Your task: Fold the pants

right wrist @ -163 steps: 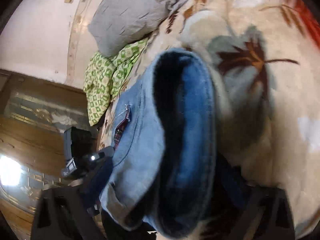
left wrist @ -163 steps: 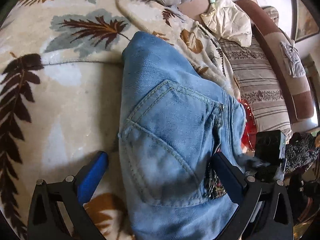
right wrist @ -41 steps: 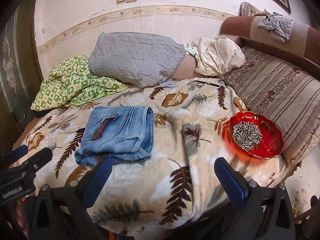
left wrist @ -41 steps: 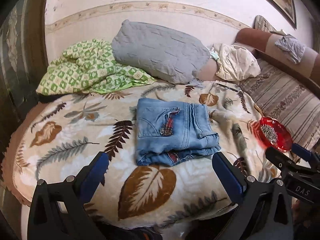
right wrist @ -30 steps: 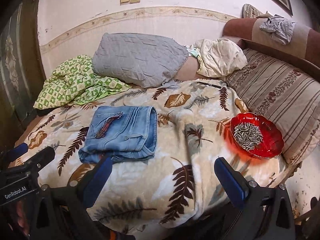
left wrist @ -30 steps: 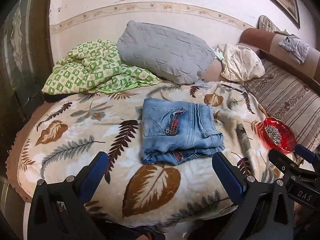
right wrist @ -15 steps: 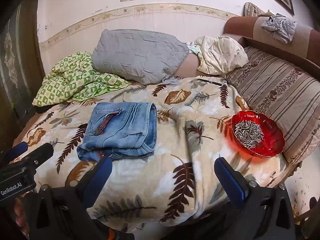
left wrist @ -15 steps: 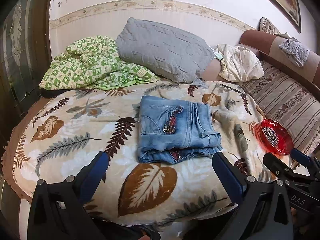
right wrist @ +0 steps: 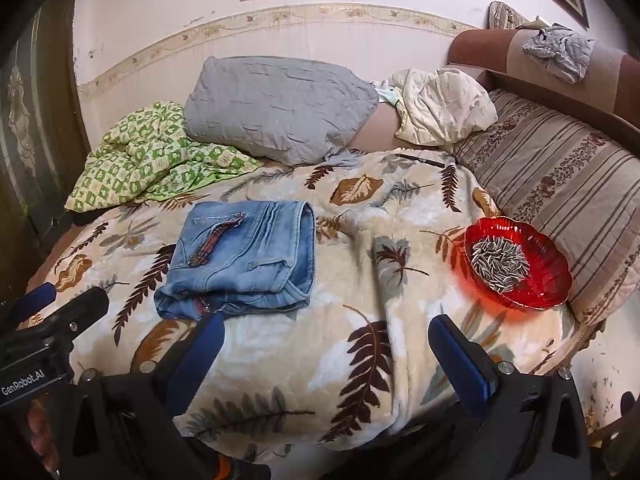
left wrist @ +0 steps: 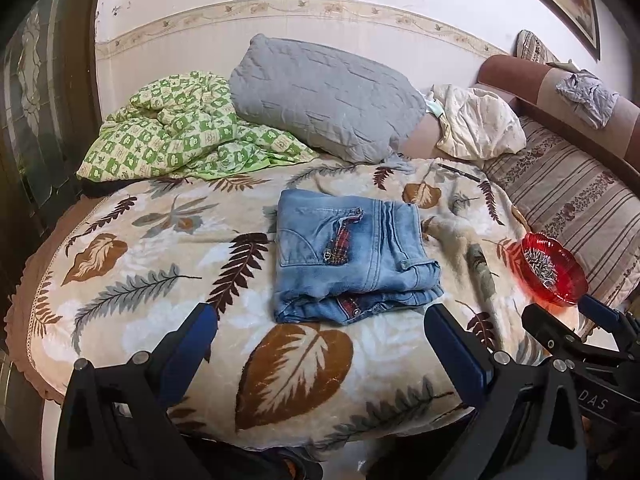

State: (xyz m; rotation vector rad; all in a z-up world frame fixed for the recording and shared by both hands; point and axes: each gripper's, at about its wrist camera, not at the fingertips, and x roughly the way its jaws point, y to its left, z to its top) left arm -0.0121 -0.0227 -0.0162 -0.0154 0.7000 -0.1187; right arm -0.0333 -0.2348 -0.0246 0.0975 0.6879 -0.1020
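1. We see the folded pants (left wrist: 352, 264) lying in the middle of the left wrist frame, a compact stack of light blue denim on the leaf-print blanket (left wrist: 160, 272); in the right wrist view the same pants (right wrist: 244, 260) sit left of centre.

2. A plaid-lined pocket opening shows on the top layer of the denim, and the folded edges face the lower part of the frame.

3. Our left gripper (left wrist: 320, 344) fills the bottom of its own view with both blue fingers spread wide, holding nothing; the pants lie just beyond the fingertips, apart from them.

4. Our right gripper (right wrist: 326, 344) is likewise spread wide and empty at the bottom of its frame. Its left fingertip overlaps the near edge of the denim in the picture, but we cannot tell whether it touches.

5. Each gripper also appears in the other's view: the right one at the lower right edge of the left wrist frame, the left one at the lower left edge of the right wrist frame.

6. A red bowl (right wrist: 516, 264) of striped seeds rests on the blanket at the right, well apart from the pants.

7. In the upper middle we see a grey pillow (left wrist: 324, 96), with a green checked quilt (left wrist: 180, 132) at upper left and a cream cloth (left wrist: 476, 124) at upper right.

8. A striped cushion (right wrist: 568, 188) lies along the right edge.
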